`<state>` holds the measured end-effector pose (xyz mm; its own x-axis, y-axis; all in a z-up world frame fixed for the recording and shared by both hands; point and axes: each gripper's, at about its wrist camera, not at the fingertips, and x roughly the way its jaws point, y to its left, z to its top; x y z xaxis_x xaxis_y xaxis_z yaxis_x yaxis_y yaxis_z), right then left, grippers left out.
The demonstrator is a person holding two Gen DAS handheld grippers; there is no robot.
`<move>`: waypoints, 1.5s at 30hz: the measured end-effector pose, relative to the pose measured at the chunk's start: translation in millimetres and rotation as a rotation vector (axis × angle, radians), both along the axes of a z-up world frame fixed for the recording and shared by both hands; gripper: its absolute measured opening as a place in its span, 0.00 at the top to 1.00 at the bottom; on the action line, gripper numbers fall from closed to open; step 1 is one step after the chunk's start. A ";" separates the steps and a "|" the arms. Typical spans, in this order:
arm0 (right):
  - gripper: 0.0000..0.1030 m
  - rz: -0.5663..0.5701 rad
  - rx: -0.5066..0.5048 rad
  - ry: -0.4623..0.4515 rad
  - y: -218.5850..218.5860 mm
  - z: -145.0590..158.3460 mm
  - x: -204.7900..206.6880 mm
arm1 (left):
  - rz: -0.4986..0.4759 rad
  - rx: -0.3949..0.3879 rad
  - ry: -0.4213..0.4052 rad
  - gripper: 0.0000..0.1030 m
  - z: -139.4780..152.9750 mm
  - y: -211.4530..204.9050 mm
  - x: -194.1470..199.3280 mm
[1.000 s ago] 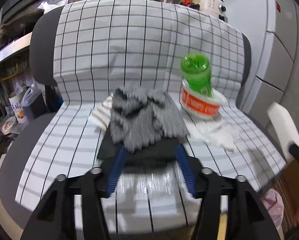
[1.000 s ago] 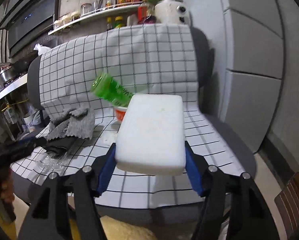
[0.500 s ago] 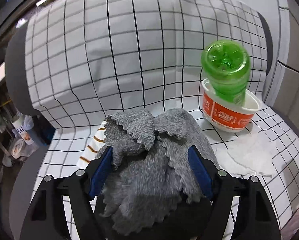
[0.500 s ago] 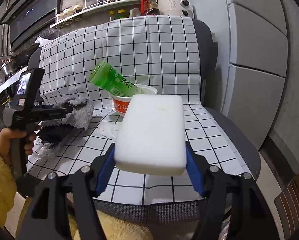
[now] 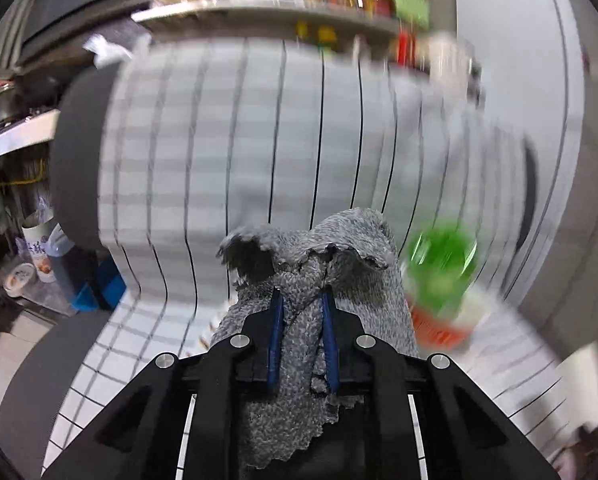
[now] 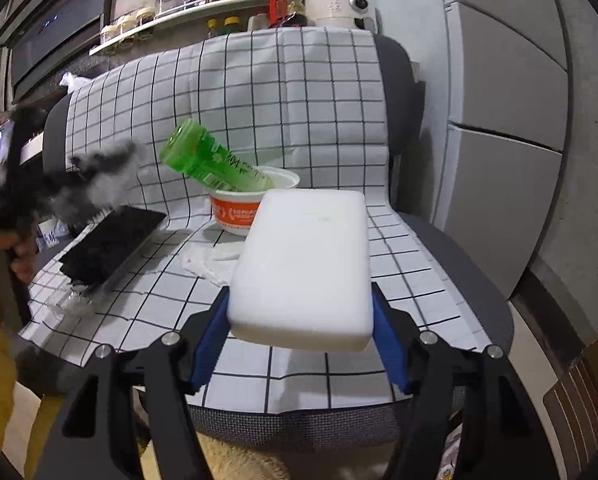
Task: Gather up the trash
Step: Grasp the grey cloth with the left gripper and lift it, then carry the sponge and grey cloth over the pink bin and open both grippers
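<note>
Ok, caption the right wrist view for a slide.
Right gripper holds a white sponge over the chair; left gripper lifts a grey cloth.

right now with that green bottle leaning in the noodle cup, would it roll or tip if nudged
Probably tips: the green bottle leans steeply, only its lower end inside the noodle cup. It looks round and smooth, so once out it would likely roll on the checked cloth. The cup itself seems light and may slide.

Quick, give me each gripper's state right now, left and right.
Left gripper: jaws have just been closing, now shut on the grey cloth.
Right gripper: shut on the white foam block.
</note>
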<state>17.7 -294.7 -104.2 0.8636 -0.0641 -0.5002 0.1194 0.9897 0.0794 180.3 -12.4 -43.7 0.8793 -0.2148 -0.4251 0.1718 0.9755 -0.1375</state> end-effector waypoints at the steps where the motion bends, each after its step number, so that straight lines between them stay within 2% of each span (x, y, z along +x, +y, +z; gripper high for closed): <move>1: 0.37 -0.002 0.010 -0.004 -1.3 2.2 -2.7 | -0.003 -0.019 -0.025 0.82 14.4 5.2 -8.3; 4: 0.37 -0.006 0.056 -0.018 -5.8 9.2 -12.4 | -0.020 -0.034 -0.052 0.82 40.9 11.9 -31.2; 7: 0.37 -0.016 0.070 -0.036 -8.8 18.1 -24.6 | -0.078 -0.005 -0.049 0.82 43.6 3.7 -58.9; 14: 0.37 -0.057 0.053 -0.045 -18.6 33.6 -63.0 | -0.246 0.032 0.017 0.82 -4.7 -51.9 -125.9; 20: 0.37 -0.174 -0.006 -0.028 -42.0 36.6 -115.3 | -0.518 0.045 0.132 0.82 -45.9 -131.0 -164.2; 26: 0.37 -0.334 -0.028 -0.020 -80.4 35.1 -165.6 | -0.759 0.114 0.167 0.82 -59.9 -209.9 -202.2; 30: 0.37 -0.434 -0.014 -0.033 -110.1 34.0 -193.9 | -0.876 0.155 0.178 0.81 -65.3 -250.8 -225.8; 37: 0.37 -0.561 0.022 -0.059 -152.8 23.4 -229.5 | -1.023 0.222 0.213 0.80 -85.4 -322.5 -256.9; 40: 0.37 -0.594 0.029 -0.059 -164.6 19.2 -238.1 | -1.068 0.237 0.240 0.69 -93.4 -348.7 -260.7; 42: 0.37 -0.615 0.027 -0.050 -171.7 13.5 -242.7 | -1.080 0.247 0.253 0.57 -98.6 -362.2 -264.1; 45: 0.36 -0.633 0.032 -0.020 -179.5 -0.3 -243.6 | -1.077 0.247 0.262 0.49 -100.3 -368.5 -263.1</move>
